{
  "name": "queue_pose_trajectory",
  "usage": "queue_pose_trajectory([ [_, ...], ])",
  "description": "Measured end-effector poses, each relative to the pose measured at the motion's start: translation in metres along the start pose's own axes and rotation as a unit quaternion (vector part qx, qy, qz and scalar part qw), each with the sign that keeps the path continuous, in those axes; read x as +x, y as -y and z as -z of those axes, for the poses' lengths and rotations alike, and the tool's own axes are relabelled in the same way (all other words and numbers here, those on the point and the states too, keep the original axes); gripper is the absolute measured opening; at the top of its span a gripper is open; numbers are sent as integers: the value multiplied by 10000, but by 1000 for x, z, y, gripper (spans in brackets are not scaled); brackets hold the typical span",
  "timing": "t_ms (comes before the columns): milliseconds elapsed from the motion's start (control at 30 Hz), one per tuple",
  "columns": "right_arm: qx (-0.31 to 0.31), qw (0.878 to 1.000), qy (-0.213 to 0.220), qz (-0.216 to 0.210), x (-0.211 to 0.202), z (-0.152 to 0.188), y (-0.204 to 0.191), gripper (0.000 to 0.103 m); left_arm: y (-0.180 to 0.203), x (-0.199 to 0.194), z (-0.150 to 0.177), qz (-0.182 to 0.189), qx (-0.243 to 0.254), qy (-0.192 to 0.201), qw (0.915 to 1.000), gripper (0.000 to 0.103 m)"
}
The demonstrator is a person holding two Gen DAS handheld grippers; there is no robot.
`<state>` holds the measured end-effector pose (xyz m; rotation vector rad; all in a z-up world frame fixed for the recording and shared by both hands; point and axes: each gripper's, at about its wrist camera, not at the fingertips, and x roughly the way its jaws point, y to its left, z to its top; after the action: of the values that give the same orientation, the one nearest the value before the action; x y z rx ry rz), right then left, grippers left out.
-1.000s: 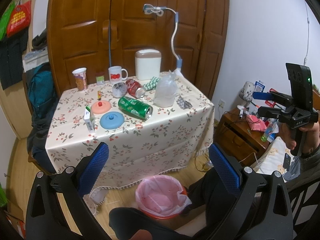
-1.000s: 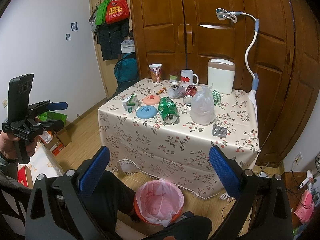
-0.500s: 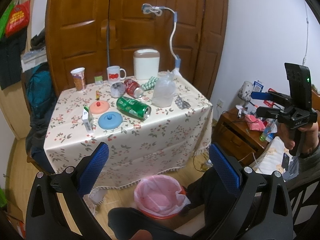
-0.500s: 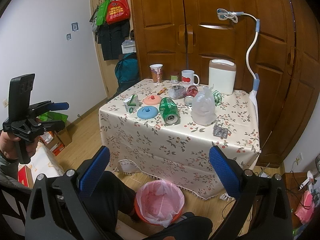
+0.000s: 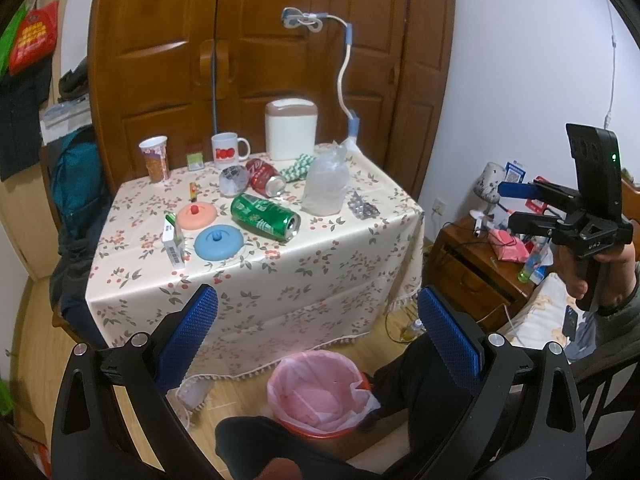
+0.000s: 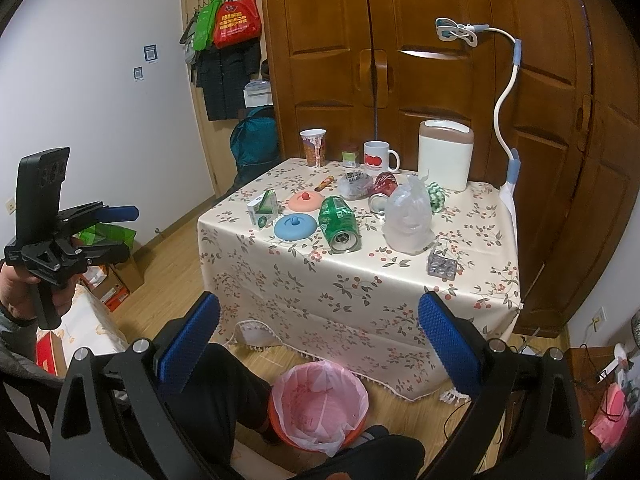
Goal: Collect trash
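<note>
Both grippers apart, empty, well back from tabletop.
Left gripper & right gripper pre-reach; green can lies on tabletop, pink-lined bin on floor below. Next: approach can, clamp.

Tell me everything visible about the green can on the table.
The green can is a metal drinks can with white lettering, lying on its side on the floral tablecloth, its open top end facing the table's front edge. It lies beside the blue lid, in front of the red can. It looks undented. No claw touches it.
</note>
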<state>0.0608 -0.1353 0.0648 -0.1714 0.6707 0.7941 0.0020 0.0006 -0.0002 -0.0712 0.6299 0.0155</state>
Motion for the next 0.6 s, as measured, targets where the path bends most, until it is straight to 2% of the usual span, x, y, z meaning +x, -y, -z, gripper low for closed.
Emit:
queue_pose_trajectory([
  [233,1,10000,-1,-1,1,-2,-5,98,0,3,0,-5,-168,-26,9999,97],
  [467,33,10000,-13,22,0,-7,-7,98,-1,5,-1,-11,-95,-40,9999,97],
  [600,75,10000,-24,45,10,-7,8,98,-4,13,-2,81,-105,-91,9999,97],
])
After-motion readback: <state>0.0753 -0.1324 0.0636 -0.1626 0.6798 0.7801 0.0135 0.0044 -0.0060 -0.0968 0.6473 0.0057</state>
